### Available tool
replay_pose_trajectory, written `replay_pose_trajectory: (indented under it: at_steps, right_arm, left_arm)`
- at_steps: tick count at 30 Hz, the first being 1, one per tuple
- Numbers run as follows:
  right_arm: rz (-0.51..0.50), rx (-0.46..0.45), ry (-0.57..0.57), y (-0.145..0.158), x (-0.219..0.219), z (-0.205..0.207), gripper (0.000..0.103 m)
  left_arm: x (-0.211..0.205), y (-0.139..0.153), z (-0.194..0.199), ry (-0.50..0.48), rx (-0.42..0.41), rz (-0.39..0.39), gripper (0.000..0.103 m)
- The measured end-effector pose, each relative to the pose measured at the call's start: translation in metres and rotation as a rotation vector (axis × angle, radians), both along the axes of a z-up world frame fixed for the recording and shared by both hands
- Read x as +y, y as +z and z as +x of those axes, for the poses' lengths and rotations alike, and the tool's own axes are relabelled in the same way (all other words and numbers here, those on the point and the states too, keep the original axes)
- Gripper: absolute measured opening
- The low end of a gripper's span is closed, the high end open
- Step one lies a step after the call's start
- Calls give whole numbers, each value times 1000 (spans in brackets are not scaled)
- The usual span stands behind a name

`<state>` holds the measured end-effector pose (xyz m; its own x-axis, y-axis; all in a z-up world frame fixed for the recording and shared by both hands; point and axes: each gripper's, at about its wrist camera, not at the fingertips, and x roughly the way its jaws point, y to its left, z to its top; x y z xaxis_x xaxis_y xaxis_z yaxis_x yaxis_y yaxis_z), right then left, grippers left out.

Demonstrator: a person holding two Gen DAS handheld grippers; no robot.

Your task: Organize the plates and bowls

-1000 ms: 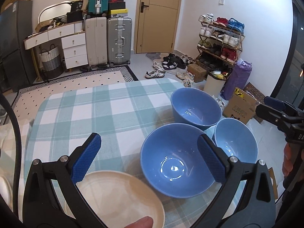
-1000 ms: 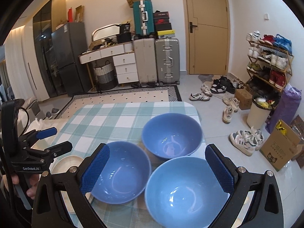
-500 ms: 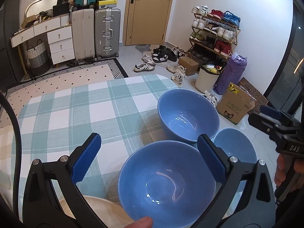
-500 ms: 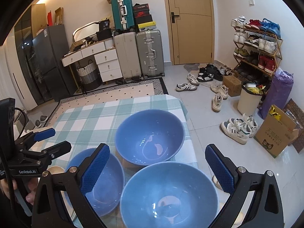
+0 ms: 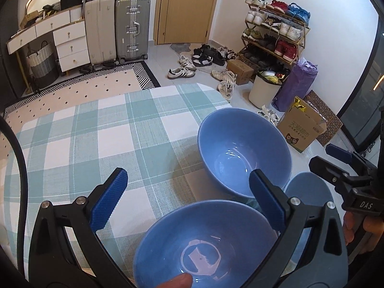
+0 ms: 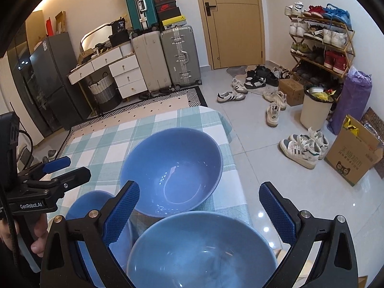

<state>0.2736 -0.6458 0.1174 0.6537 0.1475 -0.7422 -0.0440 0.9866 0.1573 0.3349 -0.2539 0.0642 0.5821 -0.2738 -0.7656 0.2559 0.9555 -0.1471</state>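
Both tongs [image 5: 189,192] [image 6: 199,206] gape above blue bowls [image 5: 242,151] crowding the table's [image 5: 96,132] edge.

Both grippers are black plastic frames. The left gripper [image 5: 187,196] has two fingers faced with blue knurled pads [image 5: 109,198] and silver screws [image 5: 80,200] near the pads. A black cable [image 5: 14,168] arcs outside its left finger. White letters on its side read "GenRobot.AI". The right gripper [image 6: 199,212] has the same blue pads [image 6: 276,213] and silver screws [image 6: 303,214]; its side bears "DAS" in white.
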Motion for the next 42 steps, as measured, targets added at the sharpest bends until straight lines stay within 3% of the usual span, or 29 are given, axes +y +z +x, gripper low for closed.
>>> replay_pose_trajectory:
  at_steps: [8, 12, 15, 24, 34, 39, 42]
  right_arm:
    - [10, 38, 6, -23, 3, 21, 101]
    - [12, 59, 8, -32, 2, 30, 95]
    - [16, 78, 10, -38, 1, 37, 83]
    - [37, 125, 9, -55, -1, 52, 63]
    - [19, 132, 18, -59, 2, 57, 41]
    - [6, 128, 6, -59, 0, 56, 30]
    - [-2, 122, 9, -59, -1, 55, 30]
  left_arm:
    - [-15, -23, 22, -10, 31, 24, 98]
    - [-23, -37, 35, -18, 63, 22, 92]
    - [-31, -44, 40, -38, 78, 24, 88]
    - [-51, -64, 51, -75, 120, 41, 52]
    - [-58, -73, 54, -96, 133, 34, 23]
    - [-61, -73, 53, -93, 114, 56, 21]
    - [-60, -73, 53, -92, 110, 51, 21]
